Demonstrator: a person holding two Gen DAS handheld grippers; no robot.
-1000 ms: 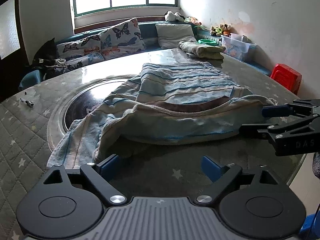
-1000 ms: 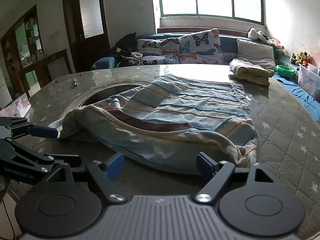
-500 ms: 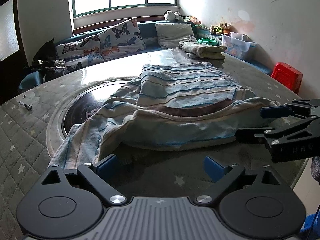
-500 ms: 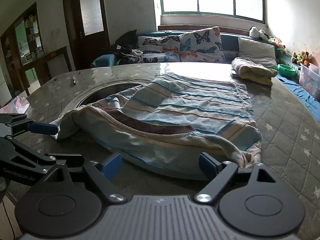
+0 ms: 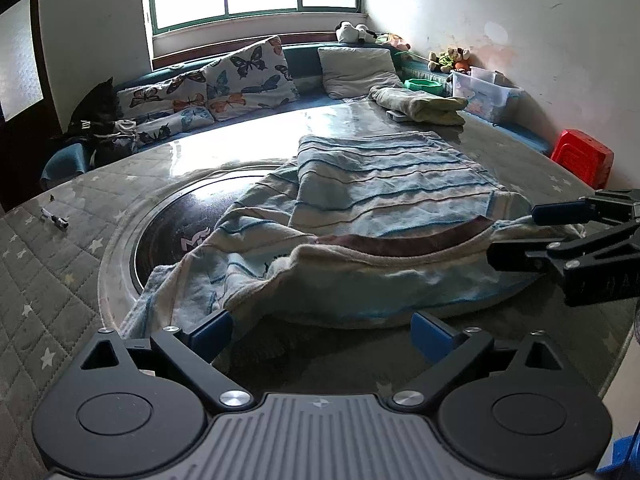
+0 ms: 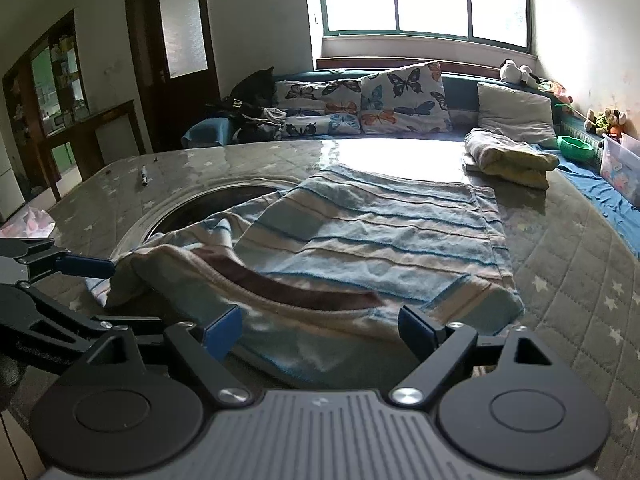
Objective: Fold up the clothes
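Note:
A blue and beige striped garment point(image 5: 384, 208) lies partly folded on the round table; it also shows in the right wrist view point(image 6: 360, 236). Its near hem with a brown band bulges up. My left gripper point(image 5: 320, 330) is open, its fingertips at the garment's near left edge, holding nothing. My right gripper point(image 6: 320, 330) is open at the garment's near right edge. Each gripper shows from the side in the other's view: the right one point(image 5: 520, 236) at the garment's right corner, the left one point(image 6: 88, 280) at its left corner, both with jaws apart.
The table point(image 5: 60, 280) has a quilted grey star cover and a dark round inset point(image 5: 180, 224). A folded yellow-grey cloth point(image 5: 420, 106) lies at the far side. A small pen point(image 5: 54, 218) lies at the left. A red stool point(image 5: 582, 160) and a cushioned bench point(image 5: 224, 88) stand beyond.
Both grippers have moved forward, closer to the garment's near edge. The garment has not moved. Both stay open.

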